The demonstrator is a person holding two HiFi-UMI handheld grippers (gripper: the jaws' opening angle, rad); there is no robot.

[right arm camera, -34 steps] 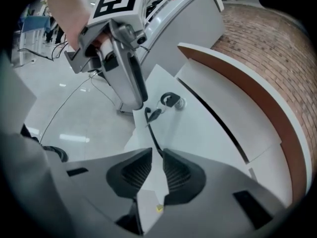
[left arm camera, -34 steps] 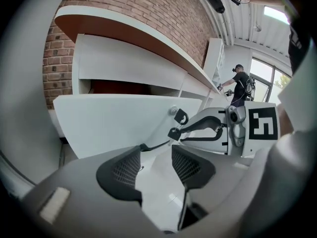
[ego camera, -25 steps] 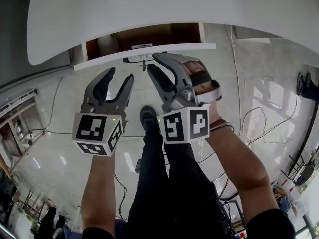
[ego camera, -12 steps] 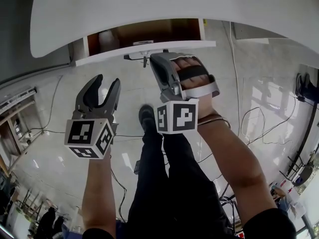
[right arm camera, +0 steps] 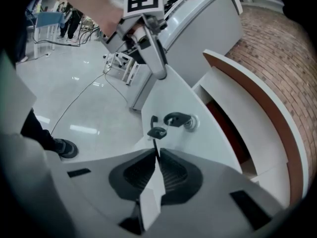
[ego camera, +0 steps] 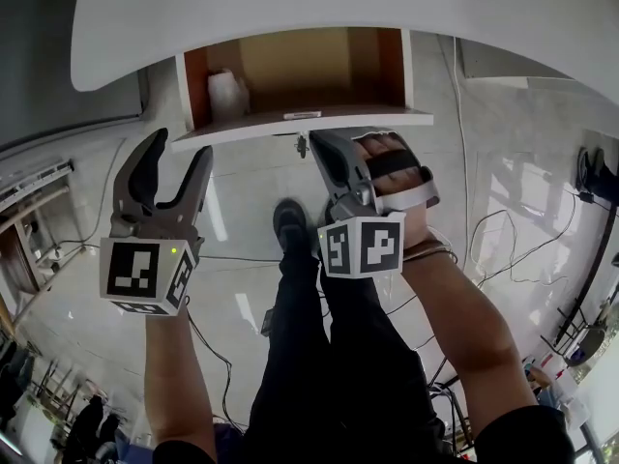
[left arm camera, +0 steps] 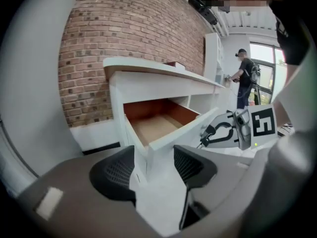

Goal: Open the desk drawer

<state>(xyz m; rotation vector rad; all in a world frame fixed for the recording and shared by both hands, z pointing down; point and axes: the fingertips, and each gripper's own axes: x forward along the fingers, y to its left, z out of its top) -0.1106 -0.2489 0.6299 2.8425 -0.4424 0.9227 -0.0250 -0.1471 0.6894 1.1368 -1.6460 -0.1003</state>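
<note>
While the desk drawer (ego camera: 290, 71) stood partly out from under the white desktop (ego camera: 387, 8), its bare wooden floor showing, the left gripper (ego camera: 180, 153) hung just off the drawer's left front corner. Its jaws were wide and had just been opening further, with the corner framed in the gap but no pad pressing on it. At the middle of the drawer's white front panel (right arm camera: 213, 143) a key (right arm camera: 179, 118) sat in the lock, and a second key (right arm camera: 157, 132) dangled from it. To the right, the right gripper (right arm camera: 156, 158) had just been closing; its jaws were nearly together, pinching the thin dark stem of that dangling key.

Pulling well from here looked a matter of drawing straight back along the drawer's run, level and slow. A sideways tug would likely twist the key in the lock or let the thin metal slide out of the pads. The pinch seemed slight for a whole drawer, so the empty left gripper might usefully take the panel's edge and share the load.

Readable writing was scarce. Each gripper's cube (ego camera: 145, 274) carried only black-and-white square markers, and a small pale label (ego camera: 302, 115) on the panel's top edge was too small to make out.
</note>
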